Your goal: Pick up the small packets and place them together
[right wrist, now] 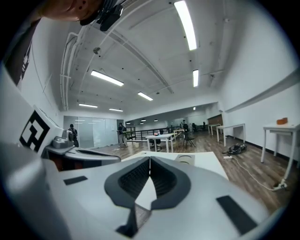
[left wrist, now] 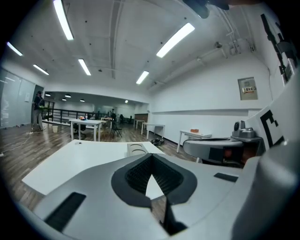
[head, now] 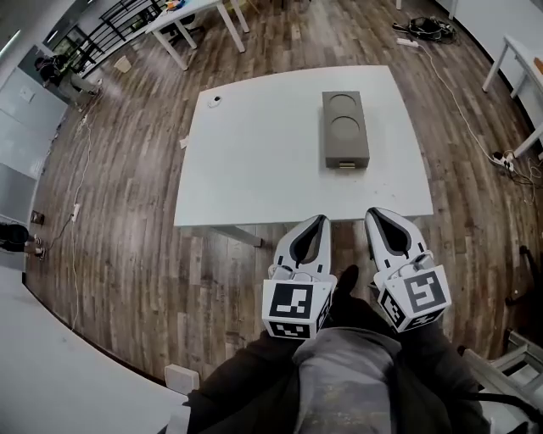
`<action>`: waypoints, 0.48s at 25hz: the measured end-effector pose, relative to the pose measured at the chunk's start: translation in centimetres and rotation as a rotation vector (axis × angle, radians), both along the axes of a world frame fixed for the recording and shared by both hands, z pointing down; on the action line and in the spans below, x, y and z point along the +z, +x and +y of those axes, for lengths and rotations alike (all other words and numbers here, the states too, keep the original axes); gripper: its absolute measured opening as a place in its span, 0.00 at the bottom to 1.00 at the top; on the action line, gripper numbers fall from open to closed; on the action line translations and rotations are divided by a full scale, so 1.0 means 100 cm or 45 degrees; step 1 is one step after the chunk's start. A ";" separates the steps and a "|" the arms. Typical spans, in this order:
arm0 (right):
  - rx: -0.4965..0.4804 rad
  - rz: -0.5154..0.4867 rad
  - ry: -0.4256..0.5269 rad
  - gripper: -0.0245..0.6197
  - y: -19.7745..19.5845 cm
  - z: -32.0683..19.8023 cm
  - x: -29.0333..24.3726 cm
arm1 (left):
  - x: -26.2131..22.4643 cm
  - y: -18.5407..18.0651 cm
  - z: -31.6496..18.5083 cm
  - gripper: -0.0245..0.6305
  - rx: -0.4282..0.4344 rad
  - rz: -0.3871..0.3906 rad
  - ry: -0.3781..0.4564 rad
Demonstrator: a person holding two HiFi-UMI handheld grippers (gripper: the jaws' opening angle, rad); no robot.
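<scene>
No small packets show in any view. A grey box (head: 345, 129) with two round recesses lies on the right half of the white table (head: 254, 161); it also appears far off as the grey box (left wrist: 137, 149) and the grey box (right wrist: 186, 159). A tiny dark item (head: 215, 100) sits near the table's far left corner. My left gripper (head: 321, 220) and right gripper (head: 374, 214) hang side by side off the table's near edge, close to my body, pointing at the table. The left gripper (left wrist: 151, 156) and the right gripper (right wrist: 150, 158) both have their tips touching, with nothing between them.
Wooden floor surrounds the table. Other white tables (head: 182, 17) stand at the far left and at the right edge (head: 517, 59). Cables and a power strip (head: 502, 158) lie on the floor at the right. People (right wrist: 72, 133) stand far off by a glass wall.
</scene>
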State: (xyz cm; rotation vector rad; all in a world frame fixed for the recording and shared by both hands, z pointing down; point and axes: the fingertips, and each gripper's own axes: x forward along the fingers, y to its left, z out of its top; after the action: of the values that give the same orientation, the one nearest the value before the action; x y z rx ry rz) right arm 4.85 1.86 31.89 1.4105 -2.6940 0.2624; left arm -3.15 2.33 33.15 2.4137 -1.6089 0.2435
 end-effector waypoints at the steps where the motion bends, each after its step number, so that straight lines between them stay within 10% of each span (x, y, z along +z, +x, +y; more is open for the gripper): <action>1: 0.008 -0.014 -0.007 0.05 -0.001 -0.006 0.003 | 0.002 0.000 -0.003 0.04 0.008 -0.010 -0.005; 12: -0.117 -0.092 -0.074 0.05 -0.055 -0.068 0.020 | 0.016 -0.037 -0.050 0.04 -0.053 -0.109 -0.102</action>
State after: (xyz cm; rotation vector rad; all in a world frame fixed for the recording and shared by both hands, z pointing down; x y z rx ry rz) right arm -0.61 -4.93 33.86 1.2822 -2.7747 0.3888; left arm -6.87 -2.63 34.77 2.3365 -1.6505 0.4018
